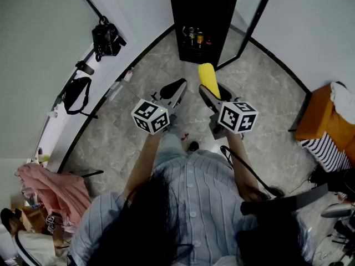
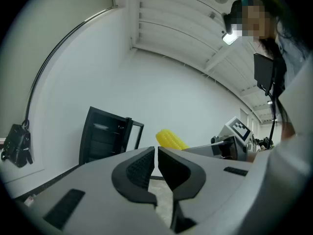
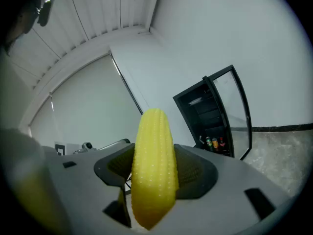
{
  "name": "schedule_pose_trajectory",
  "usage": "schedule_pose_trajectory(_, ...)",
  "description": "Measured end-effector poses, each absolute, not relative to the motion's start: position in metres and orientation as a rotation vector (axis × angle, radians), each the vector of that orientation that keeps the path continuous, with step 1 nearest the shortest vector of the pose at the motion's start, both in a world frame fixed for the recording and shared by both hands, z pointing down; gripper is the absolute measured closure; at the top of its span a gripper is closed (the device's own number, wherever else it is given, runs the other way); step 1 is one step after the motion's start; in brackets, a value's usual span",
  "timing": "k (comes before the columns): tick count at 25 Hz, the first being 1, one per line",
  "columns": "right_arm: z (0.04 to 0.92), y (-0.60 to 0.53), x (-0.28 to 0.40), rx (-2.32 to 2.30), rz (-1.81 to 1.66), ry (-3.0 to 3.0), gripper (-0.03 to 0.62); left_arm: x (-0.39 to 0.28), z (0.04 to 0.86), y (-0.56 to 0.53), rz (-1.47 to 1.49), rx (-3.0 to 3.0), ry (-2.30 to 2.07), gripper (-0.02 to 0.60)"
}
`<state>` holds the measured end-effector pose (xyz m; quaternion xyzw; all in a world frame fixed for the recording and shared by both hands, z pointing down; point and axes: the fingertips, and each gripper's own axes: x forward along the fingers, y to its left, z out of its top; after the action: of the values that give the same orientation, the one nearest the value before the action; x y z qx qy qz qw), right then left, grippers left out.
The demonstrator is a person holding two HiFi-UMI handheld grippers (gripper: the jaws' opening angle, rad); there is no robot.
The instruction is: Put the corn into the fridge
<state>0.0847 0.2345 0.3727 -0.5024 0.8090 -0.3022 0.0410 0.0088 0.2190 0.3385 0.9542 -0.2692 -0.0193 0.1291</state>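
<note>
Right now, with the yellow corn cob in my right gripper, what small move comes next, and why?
Probably step forward and carry the right gripper toward the black fridge. The yellow corn cob is clamped between its jaws, the fridge's glass door stands open, and the fridge is across the floor. The left gripper, shut and empty, can wait.

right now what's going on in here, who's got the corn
A person holds a gripper in each hand. The right gripper is clamped on a yellow corn cob and aimed at a black fridge whose glass door stands open. The left gripper is shut and empty. The corn is not yet in the fridge.
</note>
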Motion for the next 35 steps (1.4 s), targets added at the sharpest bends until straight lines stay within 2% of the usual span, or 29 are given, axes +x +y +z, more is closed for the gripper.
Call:
schedule_pose_trajectory(15,0.381,0.213,0.08,-1.566,-0.939,2.485,0.339,0.01,0.354,0.196,-0.018,2.749,-0.726,0.568)
schedule_pose_trajectory(35,0.404,0.088,0.035,-1.648,-1.068,2.348,0.339,-0.035,0.373,0.064,0.069,2.755,-0.574,0.568)
